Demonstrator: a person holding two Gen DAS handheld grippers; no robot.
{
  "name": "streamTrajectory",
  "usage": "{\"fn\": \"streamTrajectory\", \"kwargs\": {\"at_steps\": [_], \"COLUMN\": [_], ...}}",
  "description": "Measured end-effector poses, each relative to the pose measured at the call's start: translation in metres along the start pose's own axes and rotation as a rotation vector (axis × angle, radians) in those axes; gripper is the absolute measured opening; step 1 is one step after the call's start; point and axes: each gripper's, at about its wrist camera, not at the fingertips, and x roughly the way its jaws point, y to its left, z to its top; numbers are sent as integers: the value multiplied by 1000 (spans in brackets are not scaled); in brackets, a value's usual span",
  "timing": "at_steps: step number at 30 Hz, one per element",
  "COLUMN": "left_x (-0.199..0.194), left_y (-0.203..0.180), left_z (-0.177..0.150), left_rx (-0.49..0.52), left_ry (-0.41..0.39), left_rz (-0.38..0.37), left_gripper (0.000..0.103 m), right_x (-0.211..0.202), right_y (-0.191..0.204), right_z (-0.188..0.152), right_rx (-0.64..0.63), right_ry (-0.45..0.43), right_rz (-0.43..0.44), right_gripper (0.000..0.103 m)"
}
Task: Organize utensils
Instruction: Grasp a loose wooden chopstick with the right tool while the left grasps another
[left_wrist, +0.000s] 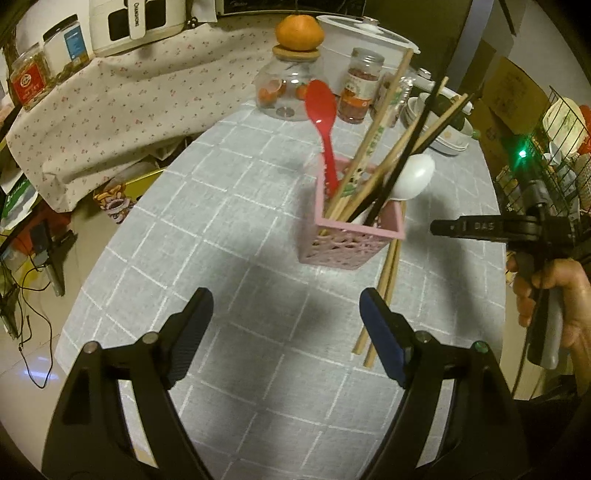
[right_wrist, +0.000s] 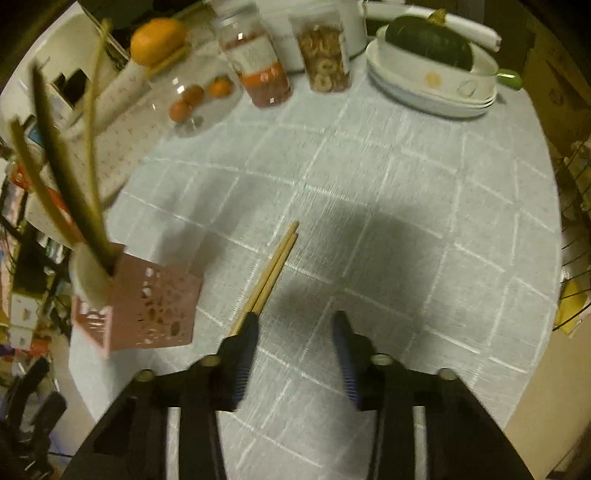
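Observation:
A pink perforated utensil holder (left_wrist: 354, 236) stands on the grey checked tablecloth (left_wrist: 221, 221). It holds a red spoon (left_wrist: 322, 122), a white spoon (left_wrist: 413, 177) and several chopsticks (left_wrist: 384, 147). A pair of wooden chopsticks (left_wrist: 380, 295) lies on the cloth just right of the holder. My left gripper (left_wrist: 286, 332) is open and empty, in front of the holder. My right gripper (right_wrist: 295, 347) is open and empty above the cloth, with the loose chopsticks (right_wrist: 273, 269) by its left finger and the holder (right_wrist: 147, 306) to its left. Its side also shows in the left wrist view (left_wrist: 461, 227).
At the table's far edge stand a glass jar (left_wrist: 291, 85) with an orange (left_wrist: 299, 33) on its lid, two food jars (right_wrist: 258, 59), a white pot (left_wrist: 354, 40) and stacked white bowls (right_wrist: 432, 81) holding a dark green squash (right_wrist: 428, 40). A wire dish rack (left_wrist: 554, 155) is at the right.

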Motion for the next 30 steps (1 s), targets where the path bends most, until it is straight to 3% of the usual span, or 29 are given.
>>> {"fn": "streamTrajectory", "kwargs": {"at_steps": [2, 9, 15, 20, 25, 30], "left_x": [1, 5, 5, 5, 3, -9], "left_y": [3, 9, 5, 2, -8, -42], "left_z": [0, -2, -5, -7, -11, -22], "left_rx": [-3, -6, 9, 20, 58, 175], "left_ry": [3, 16, 25, 29, 40, 31], "left_rz": [0, -9, -9, -18, -38, -35], "left_gripper": [82, 82, 82, 82, 81, 81], "right_x": [10, 31, 43, 46, 41, 10], "right_y": [2, 17, 26, 35, 26, -1], "right_z": [0, 2, 1, -2, -8, -20], "right_rx": [17, 28, 1, -46, -17, 0], "right_ry": [24, 59, 74, 143, 148, 113], "right_rz": [22, 47, -4, -130, -87, -65], "right_gripper": [24, 21, 20, 10, 7, 6]}}
